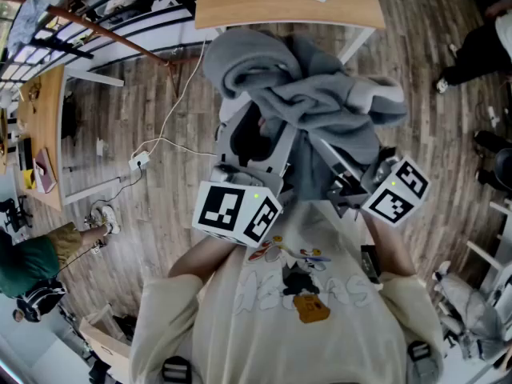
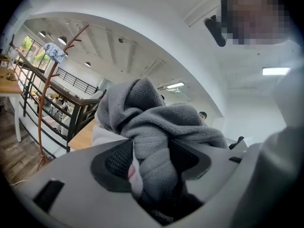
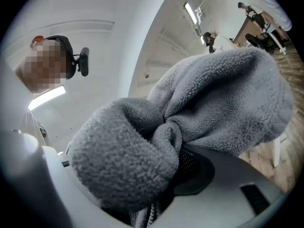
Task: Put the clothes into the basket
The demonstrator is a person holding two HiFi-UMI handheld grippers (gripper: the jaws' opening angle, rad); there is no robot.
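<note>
We are in an open-plan office or lab: wood-plank floor (image 1: 448, 134), pale desk (image 1: 240, 6), black railing (image 1: 120, 6).

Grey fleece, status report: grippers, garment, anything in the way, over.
Left gripper and right gripper both clamped on grey fleece. Fleece bunched, held up off the floor. No basket in view; wooden table beyond it.

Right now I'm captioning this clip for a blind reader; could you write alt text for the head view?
Seen from above, a person holds up a bunched grey fleece garment, the left gripper and the right gripper each clamped on it. Beneath are a wood floor and the edge of a wooden table.
</note>
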